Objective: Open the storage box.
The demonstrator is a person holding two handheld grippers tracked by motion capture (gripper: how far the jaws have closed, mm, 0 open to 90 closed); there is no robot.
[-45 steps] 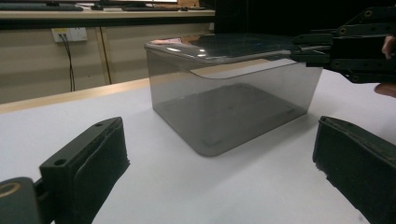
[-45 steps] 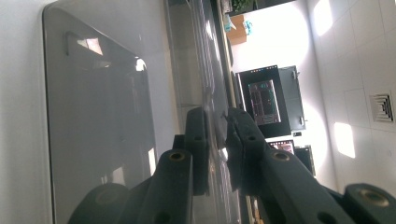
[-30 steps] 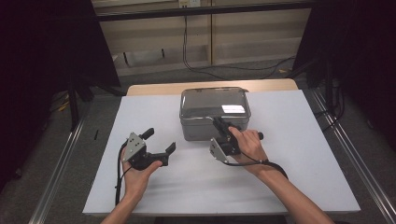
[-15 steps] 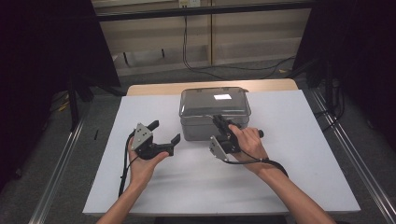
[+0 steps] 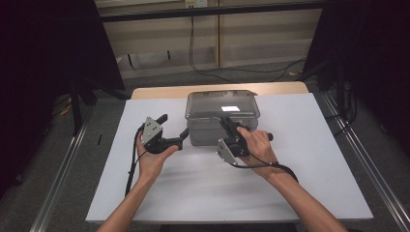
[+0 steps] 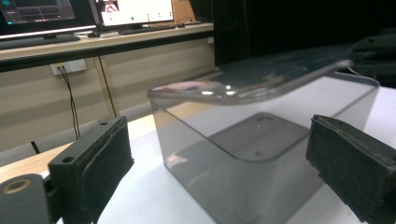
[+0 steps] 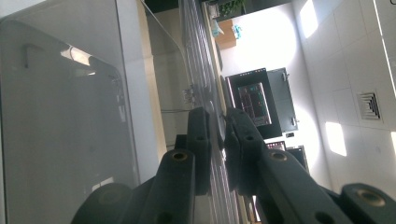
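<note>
A clear grey plastic box (image 5: 220,113) with a lid stands at the middle back of the white table (image 5: 300,159). My right gripper (image 5: 227,124) reaches the box's front rim, and in the right gripper view its jaws (image 7: 217,140) are shut on the thin edge of the lid (image 7: 205,93). My left gripper (image 5: 175,124) is held open just left of the box's front left corner. In the left gripper view the box (image 6: 261,140) stands between and beyond the wide-apart pads (image 6: 109,156), without touching them.
A strip of wooden tabletop (image 5: 159,92) shows behind the white sheet. Metal rails (image 5: 58,179) run along both sides of the table. Cables (image 5: 212,72) lie on the floor beyond. A desk with monitors (image 6: 130,11) stands far behind the box.
My left gripper has risen and moved forward and right, closer to the box's left corner. The right gripper has stayed at the lid; the glare on the lid has shifted.
</note>
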